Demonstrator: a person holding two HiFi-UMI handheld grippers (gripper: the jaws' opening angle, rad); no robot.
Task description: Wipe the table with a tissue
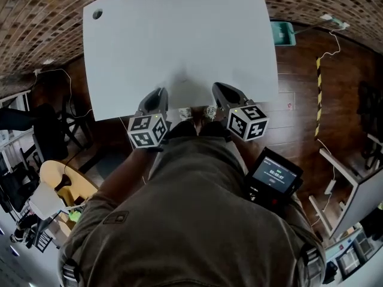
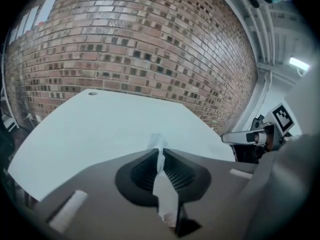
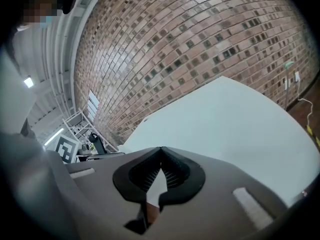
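A red-brown brick wall [image 2: 140, 44] stands behind a plain white rectangular table [image 1: 179, 40] on a dark wooden floor [image 1: 299, 82]. Both grippers are over the table's near edge. The left gripper [image 2: 161, 151] is clamped on a thin white paper tissue [image 2: 165, 196], whose end pokes out past its tips, above the tabletop. The right gripper [image 3: 161, 149] is closed with its tips touching, and I see nothing in it.

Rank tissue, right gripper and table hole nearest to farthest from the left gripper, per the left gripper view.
1. tissue, pinched in its jaws.
2. right gripper, alongside, right side.
3. hole, far left corner of table.
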